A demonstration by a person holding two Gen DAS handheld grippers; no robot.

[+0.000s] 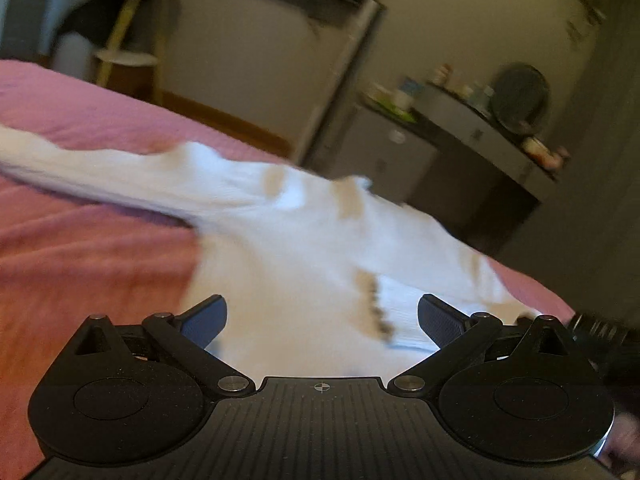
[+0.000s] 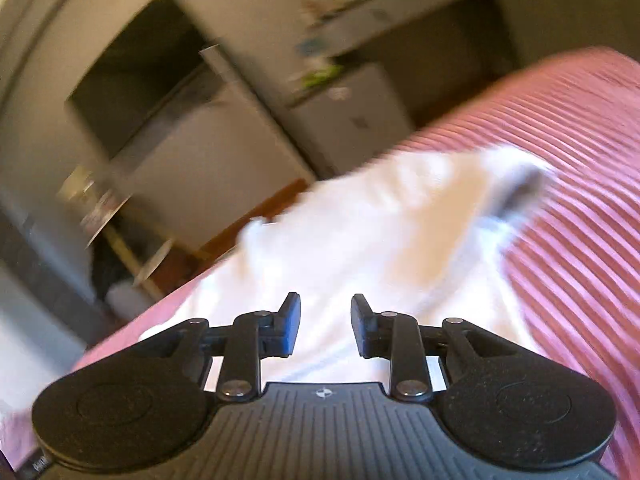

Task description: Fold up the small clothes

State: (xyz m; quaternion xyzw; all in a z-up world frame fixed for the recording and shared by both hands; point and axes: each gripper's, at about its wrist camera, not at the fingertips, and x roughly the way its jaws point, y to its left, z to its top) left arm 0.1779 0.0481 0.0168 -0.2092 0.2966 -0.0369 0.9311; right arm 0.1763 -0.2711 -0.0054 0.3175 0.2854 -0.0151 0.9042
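Observation:
A small white long-sleeved top with brownish marks lies spread on a pink bedspread, one sleeve stretched to the left. My left gripper hovers over its lower part with the jaws wide apart and nothing between them. In the right wrist view the same white top is blurred, with a raised fold at its far right end. My right gripper stands over it, jaws parted by a narrow gap with nothing gripped.
The ribbed pink bedspread fills the right side. Beyond the bed's edge stand a grey cabinet, a small white fridge, a cluttered dark counter and a wooden stool. A dark object pokes in at the right.

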